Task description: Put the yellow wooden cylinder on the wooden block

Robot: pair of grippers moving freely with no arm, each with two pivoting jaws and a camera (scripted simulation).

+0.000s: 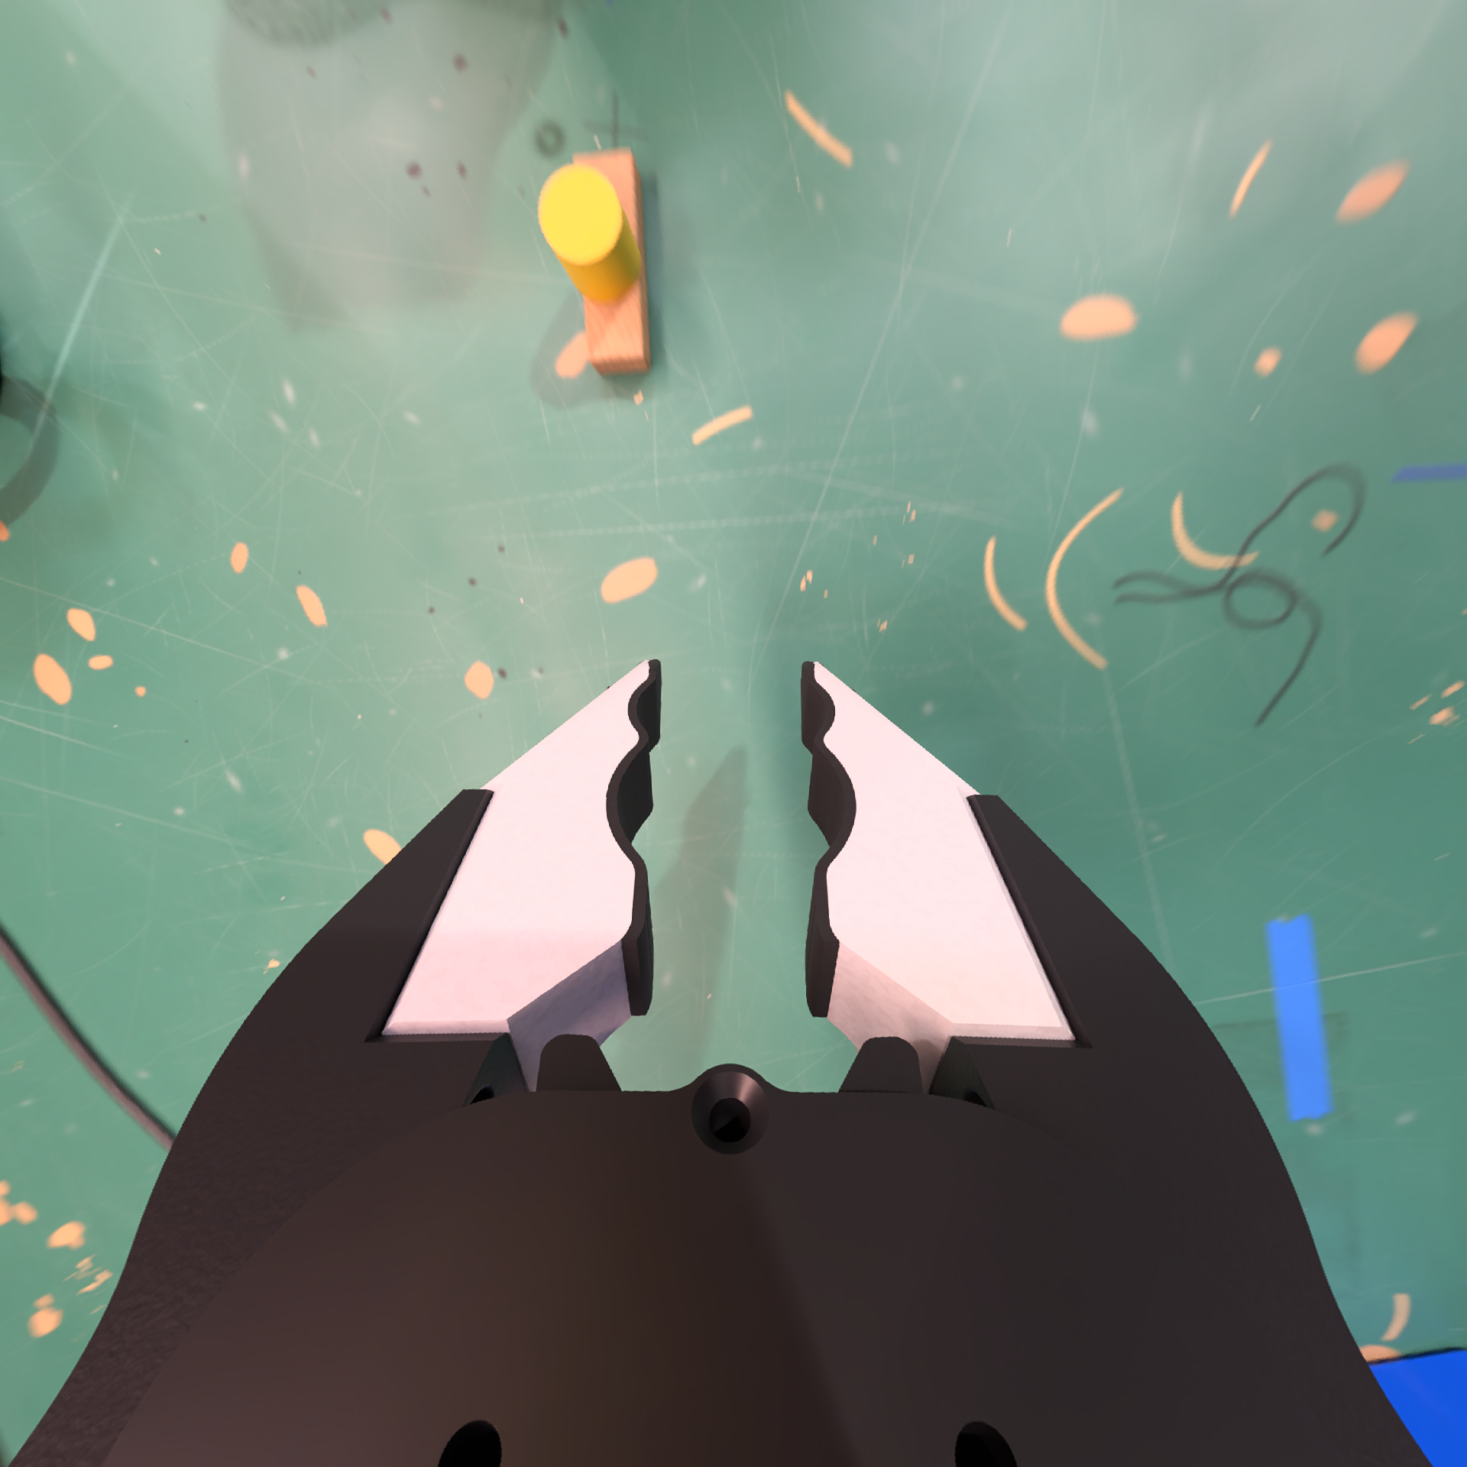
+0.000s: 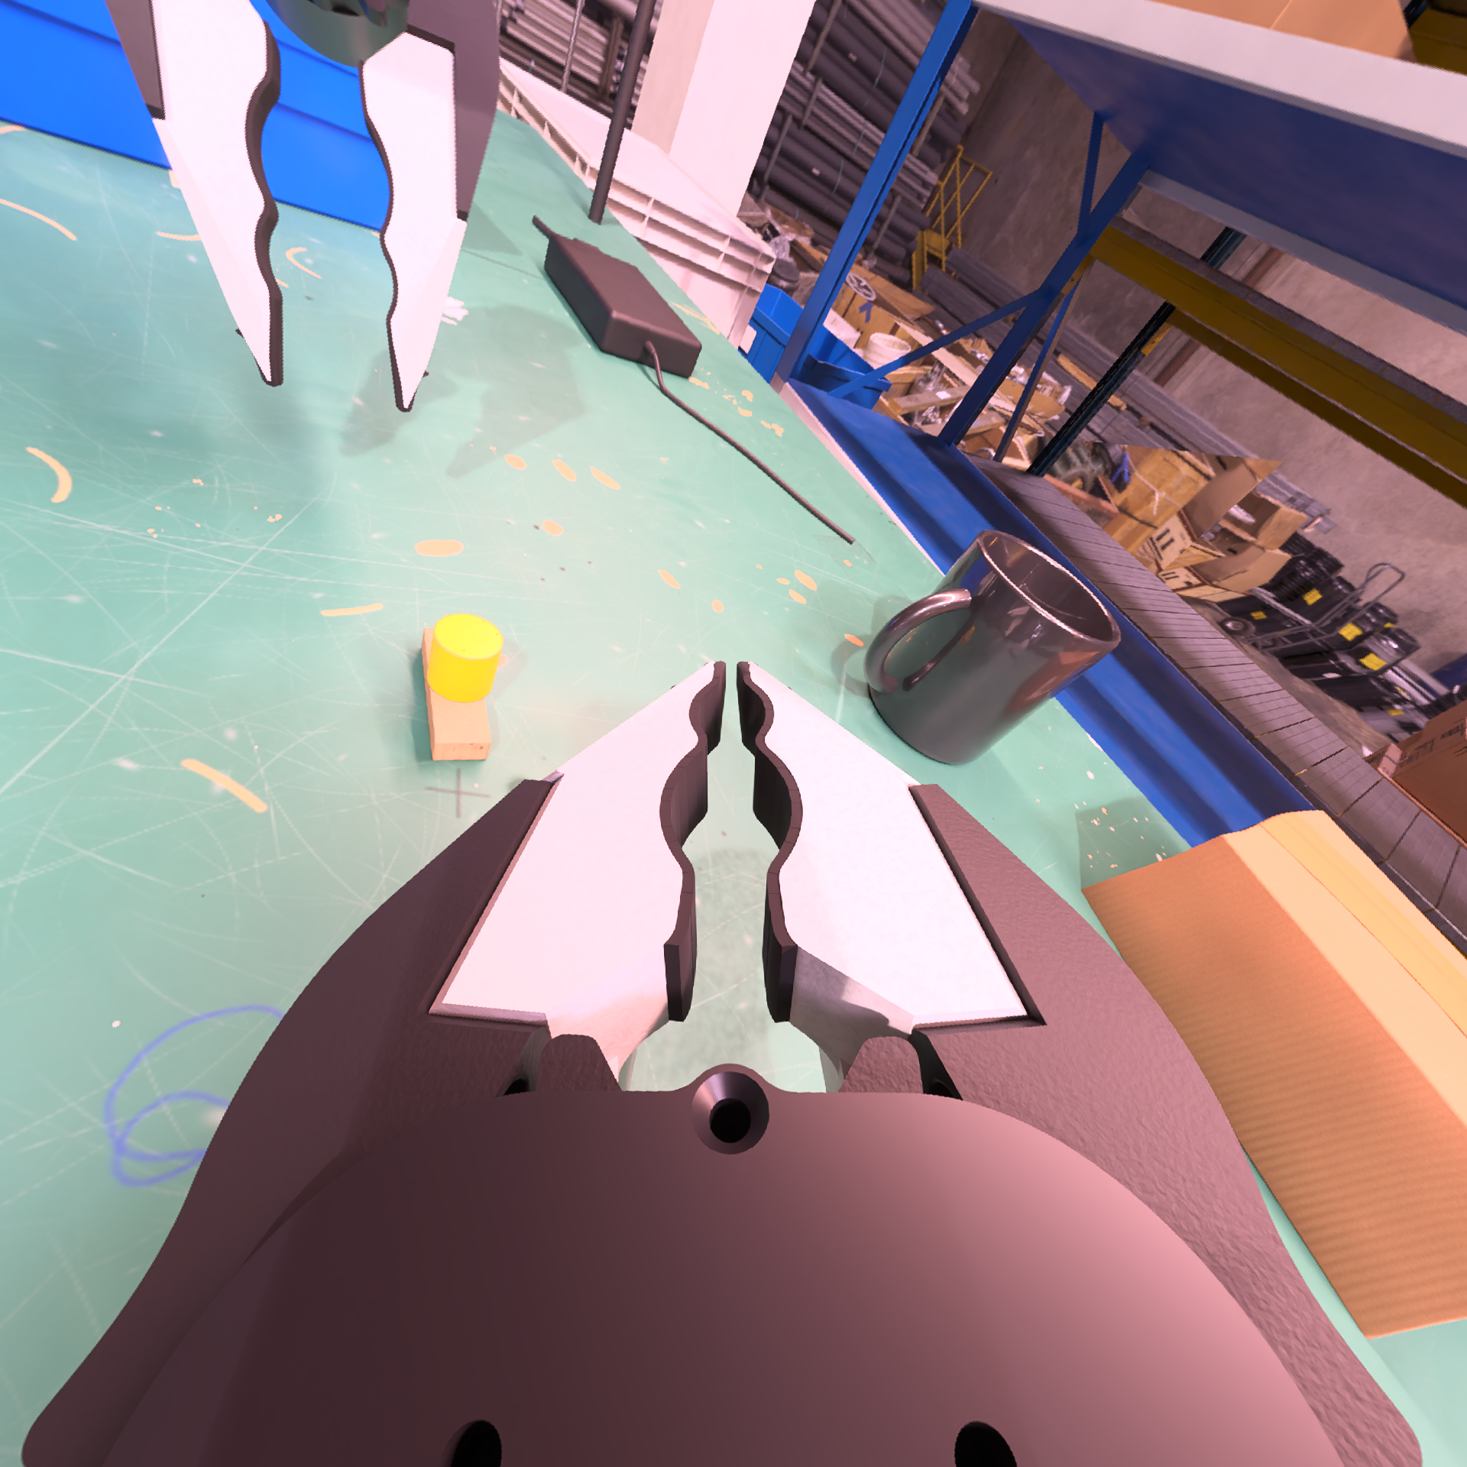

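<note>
- Left tongs (image 1: 729, 675): fingers spread apart with a clear gap and nothing between them; they point steeply down at the green tabletop (image 1: 873, 397) from above. In the right wrist view the same left tongs (image 2: 341, 393) hang near-vertical, tips just above the surface, beyond the block.
- Right tongs (image 2: 730, 673): drawn nearly together, only a thin slit between the fingertips (image 2: 710, 675), nothing gripped; they lie at a low slant over the tabletop (image 2: 198, 556), the tips between the block and the mug.
- Yellow wooden cylinder (image 1: 591, 230): stands upright on the wooden block (image 1: 623, 333), toward its far end as the left wrist view shows it; free of both tongs. In the right wrist view the yellow wooden cylinder (image 2: 464, 657) sits on the far half of the wooden block (image 2: 456, 726), just left of the right tongs' tips.
- Wooden block: lies flat on the tabletop, its long axis running roughly away from each camera.
- Grey mug (image 2: 992, 651): on the tabletop right of the right tongs, near the edge, handle toward the camera.
- Black power adapter (image 2: 619, 298) with its cable (image 2: 754, 460): farther back along the same edge.
- Orange board (image 2: 1310, 1072): flat at the near right corner.
</note>
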